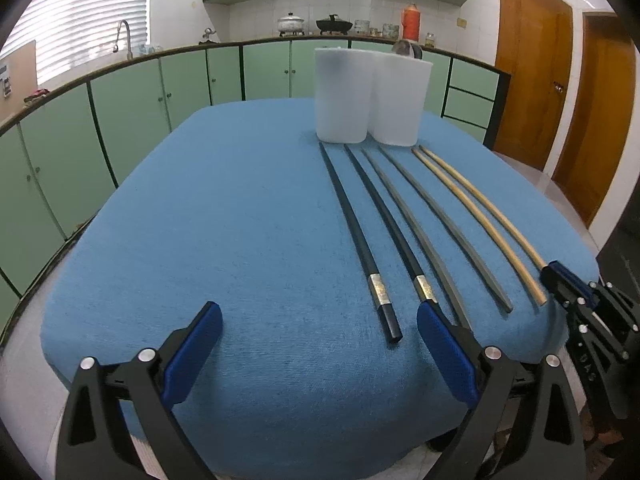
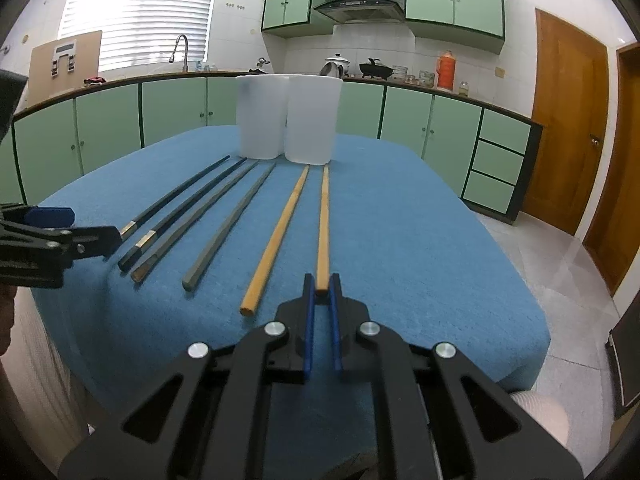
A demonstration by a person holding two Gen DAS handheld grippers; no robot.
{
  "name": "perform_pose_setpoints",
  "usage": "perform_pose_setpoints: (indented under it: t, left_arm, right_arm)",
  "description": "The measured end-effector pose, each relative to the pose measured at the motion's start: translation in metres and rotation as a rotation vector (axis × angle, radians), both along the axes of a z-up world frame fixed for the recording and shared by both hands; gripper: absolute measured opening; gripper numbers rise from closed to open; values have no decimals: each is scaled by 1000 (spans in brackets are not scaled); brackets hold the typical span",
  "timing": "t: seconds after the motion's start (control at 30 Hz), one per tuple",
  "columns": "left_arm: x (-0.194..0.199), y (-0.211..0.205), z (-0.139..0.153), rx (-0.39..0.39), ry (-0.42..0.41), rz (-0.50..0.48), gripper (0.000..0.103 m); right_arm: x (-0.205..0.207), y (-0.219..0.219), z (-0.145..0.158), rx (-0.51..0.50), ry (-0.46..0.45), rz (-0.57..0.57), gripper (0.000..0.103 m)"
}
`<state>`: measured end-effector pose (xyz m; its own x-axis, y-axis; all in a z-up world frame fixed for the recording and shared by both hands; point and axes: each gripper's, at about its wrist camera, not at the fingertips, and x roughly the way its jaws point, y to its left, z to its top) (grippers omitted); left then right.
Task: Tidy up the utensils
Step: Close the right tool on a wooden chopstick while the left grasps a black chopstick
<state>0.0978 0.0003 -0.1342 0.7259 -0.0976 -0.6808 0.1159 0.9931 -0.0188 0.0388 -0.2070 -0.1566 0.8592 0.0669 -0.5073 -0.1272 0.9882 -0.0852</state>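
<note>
Blue tablecloth [image 2: 400, 240]: matt woven cloth, slightly rough. Two tumblers [image 2: 312, 120]: translucent frosted plastic. Black chopsticks [image 1: 360, 232]: glossy, metallic bands. Grey pair [image 2: 228, 224]: matt. Tan pair [image 2: 280, 232]: smooth wood-like.

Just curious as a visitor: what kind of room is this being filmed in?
Most likely a home kitchen. Green cabinets run under a counter with a sink tap, a range hood hangs above, and pots sit on the stove.
</note>
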Motion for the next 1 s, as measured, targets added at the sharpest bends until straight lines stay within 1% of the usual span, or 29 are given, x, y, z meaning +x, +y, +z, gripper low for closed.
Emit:
perform_pose_setpoints:
  t: [0.03, 0.07, 0.1, 0.13, 0.2, 0.23, 0.3, 0.53, 0.57, 0.6, 0.7, 0.73, 0.77, 1.0]
  left_arm:
    - [-1, 0, 0, 3, 0, -2, 95]
    - [-2, -1, 0, 7, -1, -3, 91]
    - [-3, -2, 0, 11, -2, -4, 86]
    - [-4, -4, 1, 15, -5, -8, 83]
    - [-7, -5, 2, 13, -6, -20, 73]
    - [-8, -5, 2, 11, -5, -24, 71]
    - [-11, -6, 2, 9, -8, -28, 61]
    - [-17, -13, 2, -6, -14, -49, 40]
    - [-17, -14, 1, -9, -16, -53, 35]
    - [-17, -16, 1, -12, -18, -55, 32]
    - [-18, -17, 0, -29, -21, -61, 14]
    - [-18, -18, 0, -32, -21, -63, 11]
    - [-19, -19, 0, -37, -20, -68, 9]
    - [-22, -25, -1, -36, -26, -68, 8]
  right_arm:
    - [0, -1, 0, 2, 0, -1, 6]
    - [0, -1, 0, 5, 1, -2, 6]
    - [-1, -2, 0, 9, 1, -2, 6]
    - [-1, -3, 0, 11, 1, -2, 6]
    - [0, -3, -1, 17, 2, -2, 6]
    - [0, -3, -1, 19, 2, -2, 6]
    - [0, -4, -1, 26, 2, -2, 6]
    - [-1, -6, -2, 42, 3, 0, 7]
    - [-1, -6, -2, 45, 3, 1, 7]
    - [-1, -7, -2, 48, 4, 1, 7]
    - [0, -7, -2, 56, 4, -1, 7]
    - [0, -8, -3, 56, 3, -2, 7]
    - [0, -8, -3, 57, 2, -4, 7]
    - [2, -9, -6, 66, -13, -16, 8]
